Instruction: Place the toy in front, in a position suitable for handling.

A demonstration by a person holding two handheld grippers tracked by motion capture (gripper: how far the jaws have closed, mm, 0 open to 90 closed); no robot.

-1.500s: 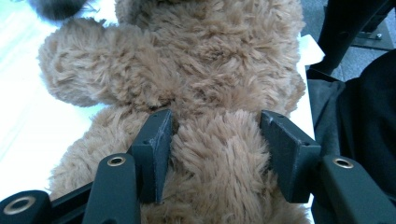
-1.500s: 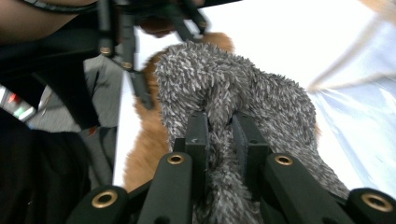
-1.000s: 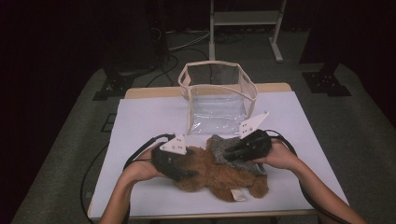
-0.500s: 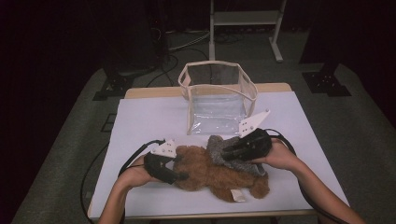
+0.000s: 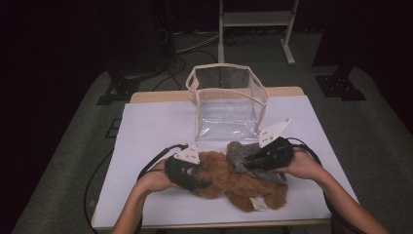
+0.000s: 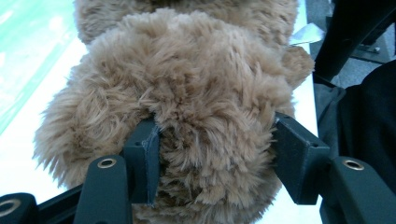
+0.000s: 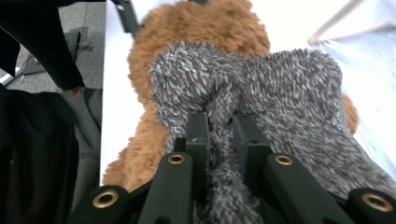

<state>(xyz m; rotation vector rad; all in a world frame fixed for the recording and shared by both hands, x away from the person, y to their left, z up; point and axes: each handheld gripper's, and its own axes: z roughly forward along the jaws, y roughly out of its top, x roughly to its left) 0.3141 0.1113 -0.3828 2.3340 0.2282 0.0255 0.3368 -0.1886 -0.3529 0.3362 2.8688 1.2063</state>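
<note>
Table (image 5: 146, 126) brightly lit; surroundings dark; glare, blur in gripper views

Dim room; grey carpeted floor (image 5: 370, 122); white-topped wooden table (image 5: 156, 126); pale metal shelf frame (image 5: 255, 19) behind; black cables (image 5: 190, 41) trailing.

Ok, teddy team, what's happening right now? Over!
Left gripper just closed on the brown teddy. Right gripper shut on its grey fuzzy garment. Clear bag stands open behind, nothing blocking.
</note>
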